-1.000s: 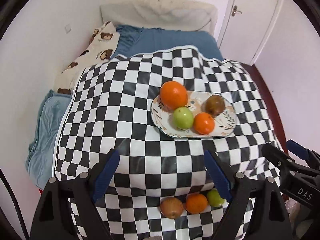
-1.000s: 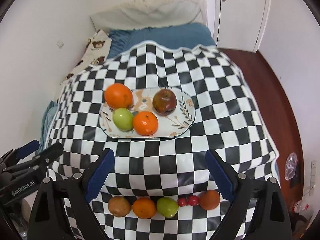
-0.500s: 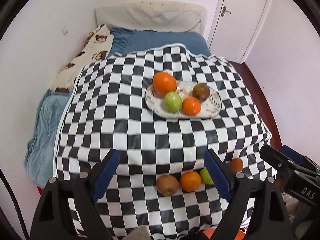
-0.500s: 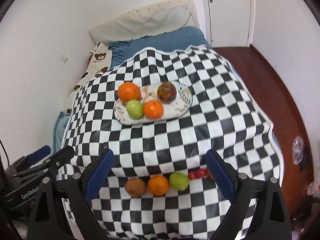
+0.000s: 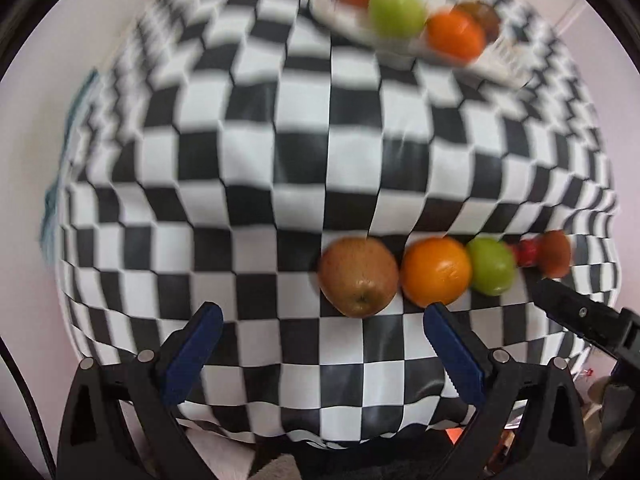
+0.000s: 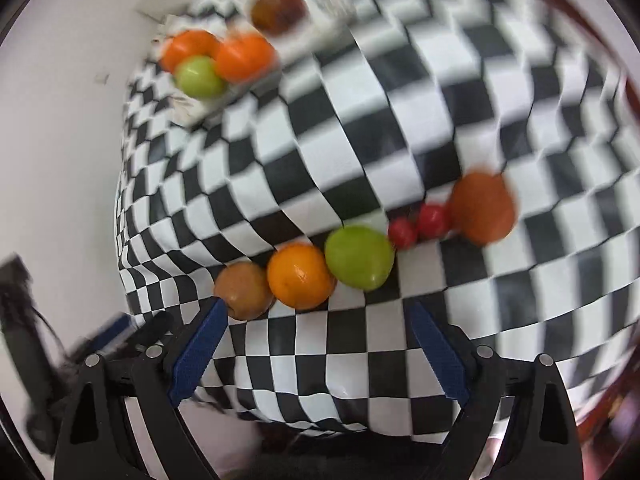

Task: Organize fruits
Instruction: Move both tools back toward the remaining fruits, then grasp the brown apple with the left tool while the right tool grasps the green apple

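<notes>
A row of loose fruit lies near the front edge of the checkered cloth: a brown apple, an orange, a green apple, two small red fruits and a darker orange fruit. Further back a patterned plate holds several fruits, blurred. My left gripper is open and empty just short of the brown apple. My right gripper is open and empty just short of the orange.
The black-and-white checkered cloth covers the table and hangs over its front edge. The right gripper's black finger shows at the right of the left wrist view. A white wall is to the left.
Both grippers have dropped down and forward toward the front row of fruit, which now looks much larger. Both views are blurred by motion. Jaws stay open.
</notes>
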